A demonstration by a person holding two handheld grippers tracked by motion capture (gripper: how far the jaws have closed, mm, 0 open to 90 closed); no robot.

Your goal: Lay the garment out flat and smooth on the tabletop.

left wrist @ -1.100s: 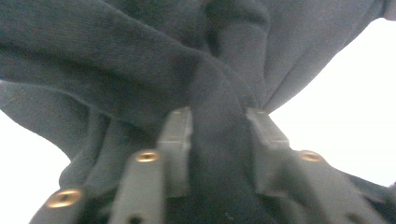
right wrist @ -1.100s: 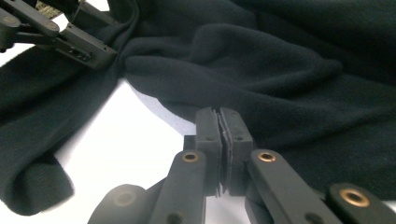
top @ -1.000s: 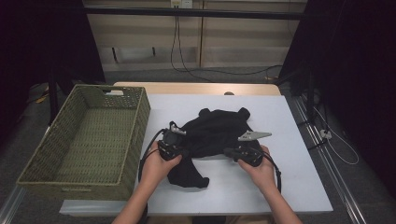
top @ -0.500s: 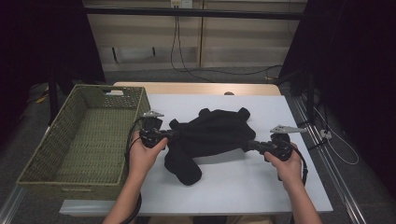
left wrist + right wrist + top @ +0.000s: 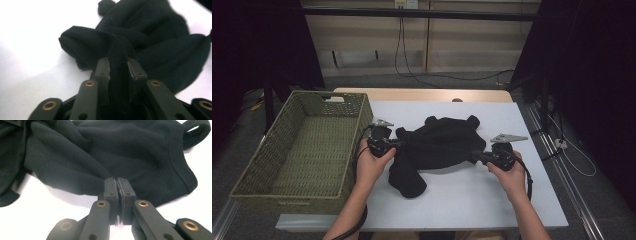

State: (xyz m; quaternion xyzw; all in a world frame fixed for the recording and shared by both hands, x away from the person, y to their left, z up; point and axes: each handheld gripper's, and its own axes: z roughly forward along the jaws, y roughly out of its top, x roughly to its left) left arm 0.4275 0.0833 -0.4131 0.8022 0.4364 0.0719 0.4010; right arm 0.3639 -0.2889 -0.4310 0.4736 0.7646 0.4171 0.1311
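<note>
Both hands have drawn apart since a second ago: the left hand-held gripper (image 5: 398, 144) and right hand-held gripper (image 5: 477, 156) each pinch the black garment (image 5: 437, 145), the left's jaws having just eased slightly, stretching it flat across mid-frame on the desk (image 5: 462, 200).

Dim room: pale panelled back wall (image 5: 462, 45) with dangling cables (image 5: 404, 55), grey floor (image 5: 592, 200), white table (image 5: 472, 200).

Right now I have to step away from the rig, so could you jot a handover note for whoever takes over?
Left gripper: jaws have just been opening a little, a thick fold of the black garment between the pads.
Right gripper: shut on the garment's edge.
The garment lies on the white table, pulled out between the two grippers; the wicker basket sits to its left.
Done: both sides gripped and spread.
Left: probably fold it and put it in the basket.
</note>
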